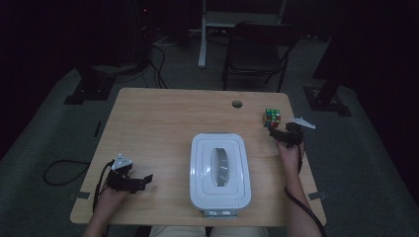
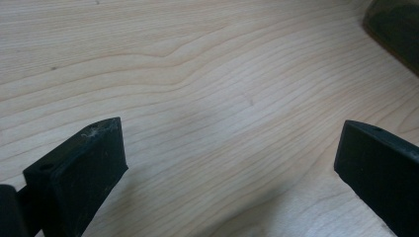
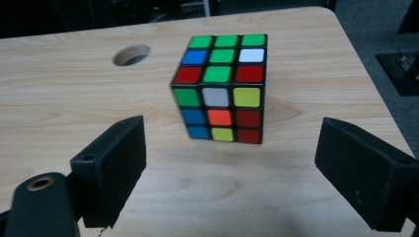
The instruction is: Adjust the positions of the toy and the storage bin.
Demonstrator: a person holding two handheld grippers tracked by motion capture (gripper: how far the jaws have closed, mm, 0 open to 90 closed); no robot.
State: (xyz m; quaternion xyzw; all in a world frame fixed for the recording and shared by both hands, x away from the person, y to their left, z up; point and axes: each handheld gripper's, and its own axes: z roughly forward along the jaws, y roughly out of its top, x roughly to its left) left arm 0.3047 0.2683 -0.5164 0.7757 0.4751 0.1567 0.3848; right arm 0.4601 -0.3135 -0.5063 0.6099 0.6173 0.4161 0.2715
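Note:
A scrambled colour cube (image 1: 272, 118) (image 3: 221, 89) stands on the wooden table (image 1: 163, 123) near its far right corner. My right gripper (image 1: 277, 135) (image 3: 230, 168) is open just short of the cube, its jaws set wider than the cube and not touching it. A white lidded box (image 1: 220, 173) with a clear window in its lid sits at the table's front middle. My left gripper (image 1: 143, 181) (image 2: 230, 163) is open at the front left, low over bare wood, with nothing between its jaws.
A round cable hole (image 1: 237, 103) (image 3: 131, 54) lies in the table left of the cube. A dark folding chair (image 1: 259, 49) stands beyond the far edge. Cables trail on the grey floor at the left.

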